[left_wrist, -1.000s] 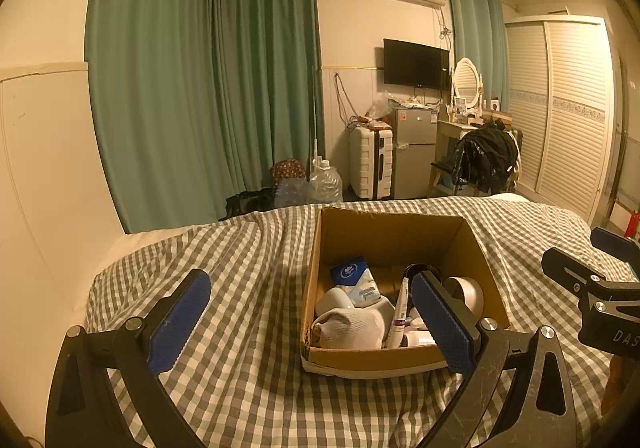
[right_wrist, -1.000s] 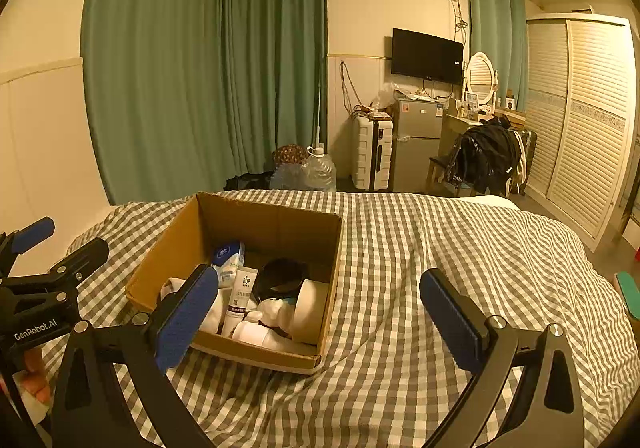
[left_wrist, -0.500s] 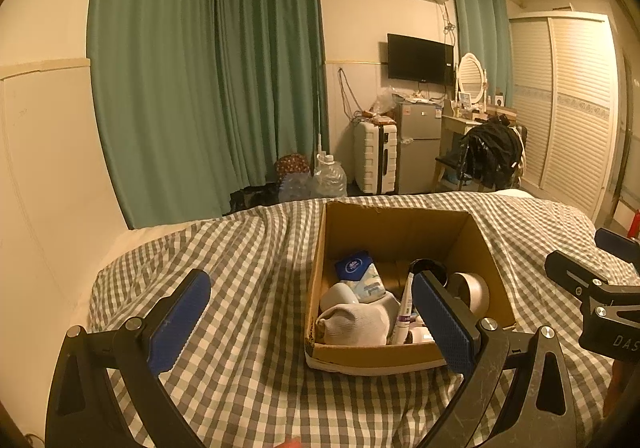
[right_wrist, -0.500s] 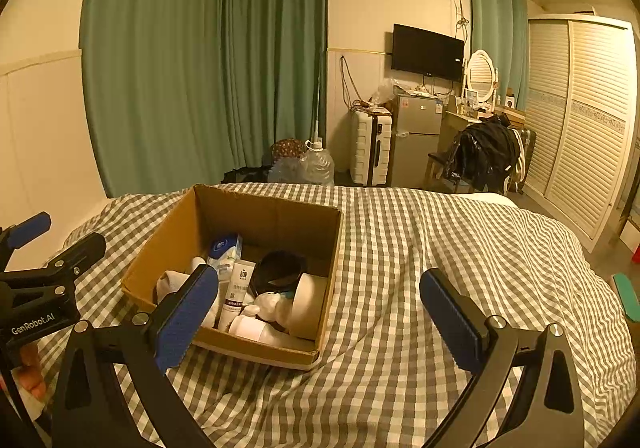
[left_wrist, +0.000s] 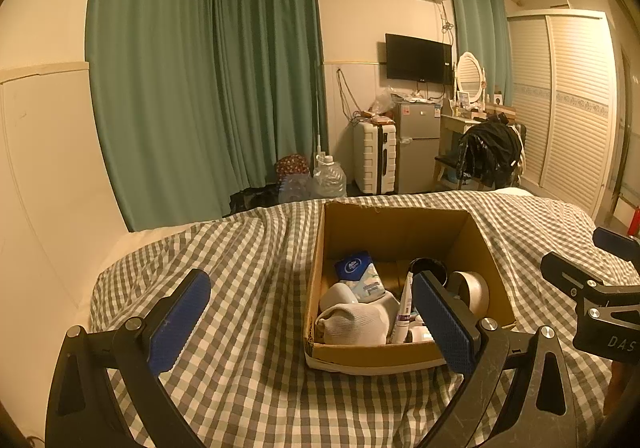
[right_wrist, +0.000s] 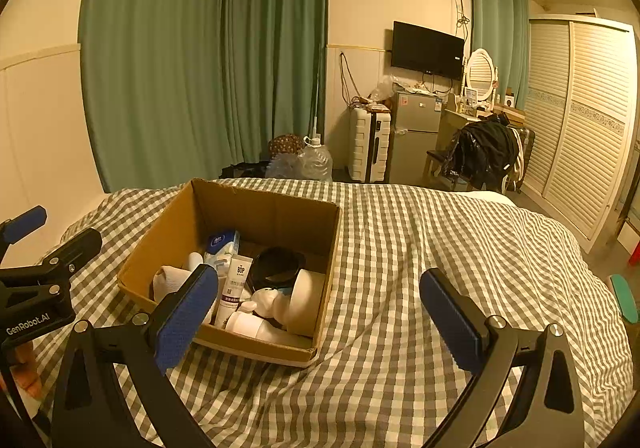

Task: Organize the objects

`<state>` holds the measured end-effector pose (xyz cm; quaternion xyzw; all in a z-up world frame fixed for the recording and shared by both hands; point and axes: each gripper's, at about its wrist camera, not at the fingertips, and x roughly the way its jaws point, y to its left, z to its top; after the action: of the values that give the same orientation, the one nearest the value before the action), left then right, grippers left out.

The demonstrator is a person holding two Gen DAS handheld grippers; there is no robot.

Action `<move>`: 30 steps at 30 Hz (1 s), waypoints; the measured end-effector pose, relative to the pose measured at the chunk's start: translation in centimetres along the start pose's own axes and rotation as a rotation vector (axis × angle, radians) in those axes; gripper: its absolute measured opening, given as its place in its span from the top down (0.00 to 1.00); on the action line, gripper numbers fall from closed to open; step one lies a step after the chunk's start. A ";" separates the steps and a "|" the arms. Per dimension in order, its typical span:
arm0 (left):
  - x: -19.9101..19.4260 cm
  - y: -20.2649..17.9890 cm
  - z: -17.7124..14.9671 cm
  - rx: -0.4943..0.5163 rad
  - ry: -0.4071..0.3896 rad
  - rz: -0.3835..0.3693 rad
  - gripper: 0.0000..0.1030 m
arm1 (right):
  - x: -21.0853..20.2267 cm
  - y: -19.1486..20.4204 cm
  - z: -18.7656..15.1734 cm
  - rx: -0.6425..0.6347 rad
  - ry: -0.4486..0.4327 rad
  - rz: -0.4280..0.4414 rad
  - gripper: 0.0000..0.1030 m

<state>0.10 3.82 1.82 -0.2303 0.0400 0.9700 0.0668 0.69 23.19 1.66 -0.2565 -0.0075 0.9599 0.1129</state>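
An open cardboard box [left_wrist: 404, 224] [right_wrist: 160, 236] sits on the checked bedspread [left_wrist: 240, 256] [right_wrist: 420, 248]. Inside lie a blue tissue pack [left_wrist: 354, 270] [right_wrist: 220, 242], a white tube [left_wrist: 406, 304] [right_wrist: 234, 288], a black round container [left_wrist: 430, 268] [right_wrist: 276, 264], a tape roll [left_wrist: 474, 290] [right_wrist: 306, 302], rolled white socks [left_wrist: 350, 324] [right_wrist: 168, 282] and a white bottle [right_wrist: 248, 324]. My left gripper [left_wrist: 316, 322] is open and empty, just in front of the box. My right gripper [right_wrist: 320, 322] is open and empty, to the right of the box's near corner.
Each gripper shows in the other's view, the right one [left_wrist: 600, 300] at the right edge and the left one [right_wrist: 36, 288] at the left edge. Beyond the bed stand green curtains [right_wrist: 200, 60], water jugs [right_wrist: 316, 162], a suitcase [right_wrist: 368, 144], a small fridge [right_wrist: 414, 136] and a wardrobe [right_wrist: 584, 116].
Both views have risen and drawn back a little, so the box sits lower and farther. The jaws stay open. Nothing in the box has moved.
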 end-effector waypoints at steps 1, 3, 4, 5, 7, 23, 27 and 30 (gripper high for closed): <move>0.0 0.0 0.0 0.000 0.000 -0.001 0.00 | 0.0 0.0 0.0 0.000 0.000 -0.001 0.02; 0.0 0.1 0.0 0.001 -0.001 -0.006 0.00 | 0.0 0.0 0.0 0.000 0.001 -0.001 0.02; 0.0 0.1 0.0 0.001 -0.001 -0.006 0.00 | 0.0 0.0 0.0 0.000 0.001 -0.001 0.02; 0.0 0.0 0.0 0.001 -0.001 -0.006 0.00 | 0.0 0.0 0.0 0.000 0.001 -0.001 0.02; 0.0 0.1 0.0 0.002 -0.002 -0.007 0.00 | 0.0 0.0 0.0 -0.001 0.001 -0.001 0.02; 0.0 0.1 0.0 0.002 -0.001 -0.010 0.00 | 0.2 0.0 -0.3 -0.003 0.011 -0.004 0.02; 0.0 0.0 0.0 0.002 0.000 -0.011 0.00 | 0.4 0.0 -0.4 -0.005 0.017 -0.005 0.02; 0.0 0.1 0.0 0.001 0.000 -0.012 0.00 | 0.4 0.1 -0.4 -0.006 0.021 -0.005 0.02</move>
<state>0.09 3.75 1.87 -0.2303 0.0393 0.9696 0.0728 0.56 23.21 1.09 -0.2667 -0.0097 0.9569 0.1147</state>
